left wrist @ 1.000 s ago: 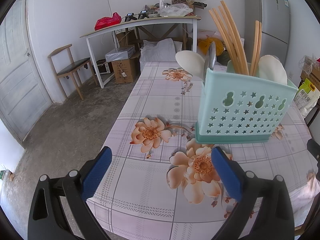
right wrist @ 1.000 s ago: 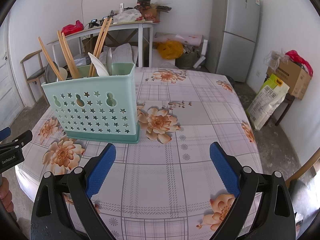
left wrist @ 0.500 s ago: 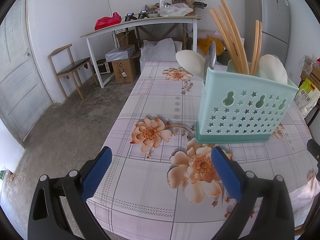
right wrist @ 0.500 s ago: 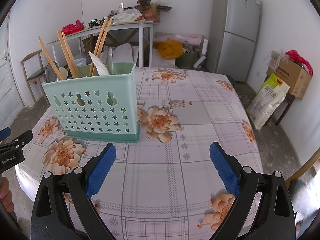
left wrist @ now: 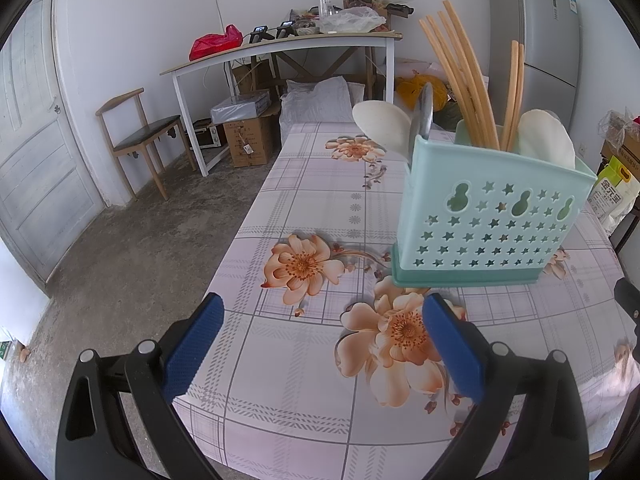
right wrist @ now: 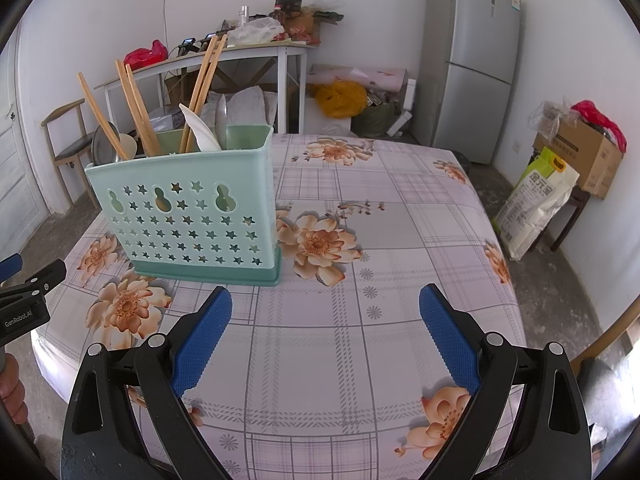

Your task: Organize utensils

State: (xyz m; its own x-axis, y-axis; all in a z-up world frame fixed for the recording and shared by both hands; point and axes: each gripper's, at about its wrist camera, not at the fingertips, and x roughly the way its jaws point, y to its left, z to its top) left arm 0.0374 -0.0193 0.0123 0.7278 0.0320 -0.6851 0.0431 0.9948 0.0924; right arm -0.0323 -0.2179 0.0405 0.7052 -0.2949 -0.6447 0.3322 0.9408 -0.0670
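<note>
A mint-green perforated utensil holder (left wrist: 488, 216) (right wrist: 188, 216) stands upright on the floral tablecloth. Wooden chopsticks (left wrist: 460, 76) (right wrist: 136, 108), white spoons (left wrist: 382, 122) (right wrist: 200, 128) and a metal spoon (left wrist: 422, 114) stick out of its top. My left gripper (left wrist: 320, 344) hovers open over the table's near edge, to the left of and in front of the holder, with nothing between its blue pads. My right gripper (right wrist: 326, 332) is open too and empty, in front of and to the right of the holder. The left gripper's tip (right wrist: 28, 300) shows at the right wrist view's left edge.
The table (right wrist: 400, 240) ends close to both grippers. A fridge (right wrist: 472, 60), a cluttered white desk (left wrist: 280, 44), a wooden chair (left wrist: 140, 136), boxes (right wrist: 592, 152) and a sack (right wrist: 536, 200) ring the room. A door (left wrist: 36, 140) is on the left.
</note>
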